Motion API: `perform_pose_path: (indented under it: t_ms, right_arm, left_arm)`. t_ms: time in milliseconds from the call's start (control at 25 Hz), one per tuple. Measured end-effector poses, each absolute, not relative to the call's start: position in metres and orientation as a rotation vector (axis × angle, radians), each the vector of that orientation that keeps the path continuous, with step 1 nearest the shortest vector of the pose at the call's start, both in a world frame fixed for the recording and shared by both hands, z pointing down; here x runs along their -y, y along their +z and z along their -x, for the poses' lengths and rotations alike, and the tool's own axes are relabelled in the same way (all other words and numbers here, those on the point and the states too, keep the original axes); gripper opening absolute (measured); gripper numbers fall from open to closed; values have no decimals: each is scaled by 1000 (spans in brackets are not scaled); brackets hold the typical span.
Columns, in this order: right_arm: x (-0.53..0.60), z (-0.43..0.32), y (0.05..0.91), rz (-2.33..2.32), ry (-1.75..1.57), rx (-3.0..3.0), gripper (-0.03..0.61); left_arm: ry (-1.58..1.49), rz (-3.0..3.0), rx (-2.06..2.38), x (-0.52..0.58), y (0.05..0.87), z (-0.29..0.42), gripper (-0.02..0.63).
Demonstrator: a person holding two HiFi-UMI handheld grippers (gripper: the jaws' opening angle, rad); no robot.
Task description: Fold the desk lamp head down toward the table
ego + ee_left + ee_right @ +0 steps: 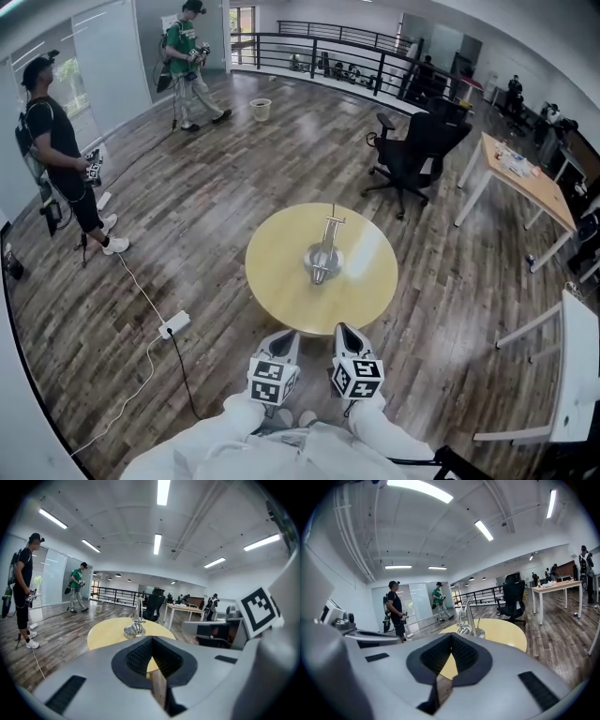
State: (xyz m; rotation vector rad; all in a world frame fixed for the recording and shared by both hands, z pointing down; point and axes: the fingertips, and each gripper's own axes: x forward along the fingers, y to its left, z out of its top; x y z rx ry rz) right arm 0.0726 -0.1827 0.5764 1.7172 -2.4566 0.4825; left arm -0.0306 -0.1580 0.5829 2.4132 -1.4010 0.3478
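Left hand-held gripper [288, 334], right hand-held gripper [343, 329] clenched empty, near table [281, 281] edge; desk lamp [324, 259] centred.

Bright ceiling strip lights [162, 491], sharp focus, fisheye-bent edges, dark corners

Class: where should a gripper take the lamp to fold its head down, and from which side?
Probably the top of the lamp's thin arm, from the near side. It stands upright and unobstructed, and that slim end should fit between opened jaws.
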Motion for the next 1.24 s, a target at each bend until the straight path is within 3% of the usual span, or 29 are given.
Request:
perform_pose_path:
  t_ms: [1240]
  right_arm:
    - [192, -70, 570, -1636, 379, 2474, 12]
  left_arm:
    - [335, -2415, 1416, 170, 583, 17, 0]
